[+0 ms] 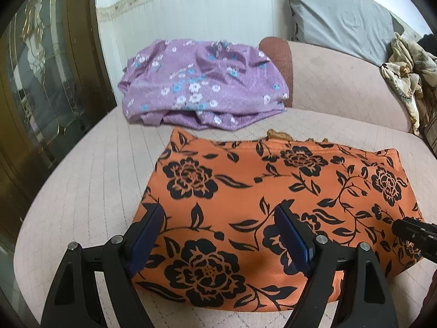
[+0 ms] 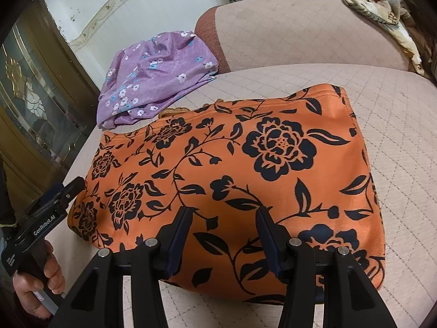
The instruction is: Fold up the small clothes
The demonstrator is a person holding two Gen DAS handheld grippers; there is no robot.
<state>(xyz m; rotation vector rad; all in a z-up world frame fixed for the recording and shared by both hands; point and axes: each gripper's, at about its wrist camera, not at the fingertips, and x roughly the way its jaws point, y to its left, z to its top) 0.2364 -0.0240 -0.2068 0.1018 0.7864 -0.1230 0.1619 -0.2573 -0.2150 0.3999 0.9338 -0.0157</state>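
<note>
Left wrist view: orange cloth (image 1: 273,213) lies flat at lower middle of the frame, long side running left to right; left tool (image 1: 218,210) hangs open above its left part; right tool (image 1: 409,229) peeks in at right edge, grip unclear.

Right wrist view: right tool (image 2: 225,213) is open above the cloth's near edge; purple cloth (image 2: 155,79) waits at upper left on the sofa (image 2: 396,142).

1. My left wrist view looks forward and down along my left gripper (image 1: 218,213), close over the near left part of the orange floral garment (image 1: 273,205); my jaws fill the lower frame.
2. My right wrist view rides my right gripper (image 2: 225,216), equally close, over the garment's near edge, angled toward the upper left.
3. Both views share the orange garment, the purple floral cloth (image 1: 202,84) behind it, the sofa cushion (image 1: 90,180) and its backrest.
4. Each view catches the other gripper at its edge: lower right in the left view, lower left in the right view.
</note>
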